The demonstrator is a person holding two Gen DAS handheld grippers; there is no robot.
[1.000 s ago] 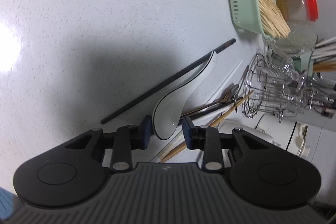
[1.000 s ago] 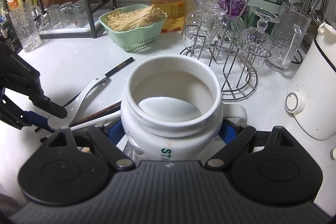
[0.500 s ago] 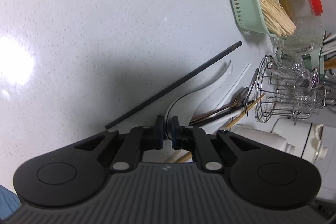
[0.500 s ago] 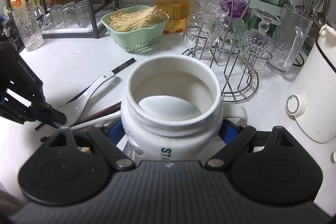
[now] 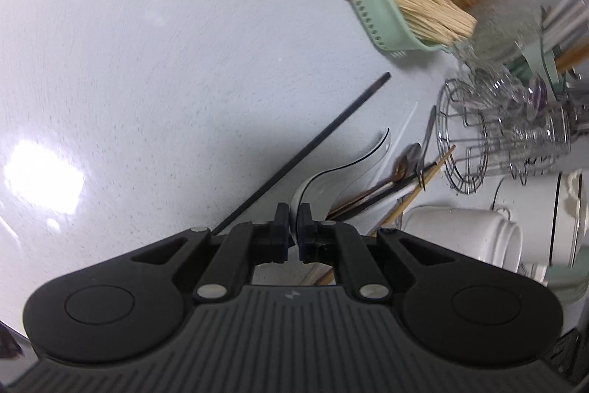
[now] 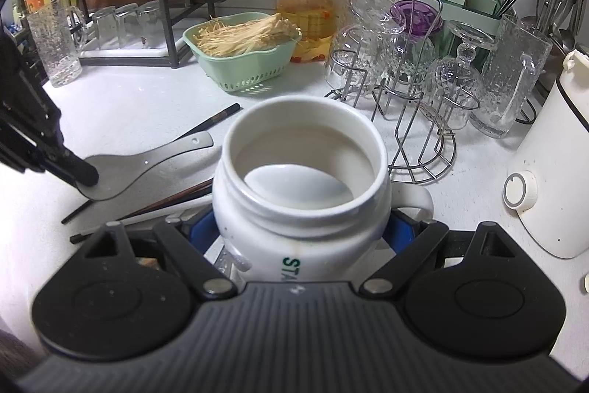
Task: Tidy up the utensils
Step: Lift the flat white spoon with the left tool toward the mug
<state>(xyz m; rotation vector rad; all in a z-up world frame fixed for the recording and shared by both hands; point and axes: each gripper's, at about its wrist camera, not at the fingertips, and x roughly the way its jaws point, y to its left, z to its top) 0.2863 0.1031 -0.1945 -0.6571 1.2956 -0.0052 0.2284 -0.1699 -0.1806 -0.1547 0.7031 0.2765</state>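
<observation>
Watch the left gripper (image 5: 293, 220) first: its jaws are pinched nearly shut on the bowl end of the white spoon (image 6: 147, 168), and that's a thin, glazed, curved edge, so I'd judge it could pivot or slip out if you swing it fast. The handle end sticks out well beyond the pads, toward the black chopstick (image 5: 313, 150) and the pile of brown chopsticks (image 5: 371, 194) beside it; drag it low and it'll likely rake those across the counter (image 5: 147, 61). In the right wrist view the spoon looks clear of the surface or only just off it, can't say which for sure. The wire glass rack (image 6: 416, 120) w/ upside-down glasses stands near, just behind the mug, so a wide arc w/ the spoon risks clipping glass. Your right gripper (image 6: 302, 234) is clamped on the lower body of the white mug (image 6: 302, 172), blue pads on both sides, mug upright, mouth open to the camera, handle off to the right. It's empty inside, so it's probably the target; if you tilt it while the spoon drops in, the heavy bowl end could tip it in the pads. Pose: left hand points steeply down at the counter, coming in from the left of the mug; right hand angles down less sharply, holding the mug low over the clutter
</observation>
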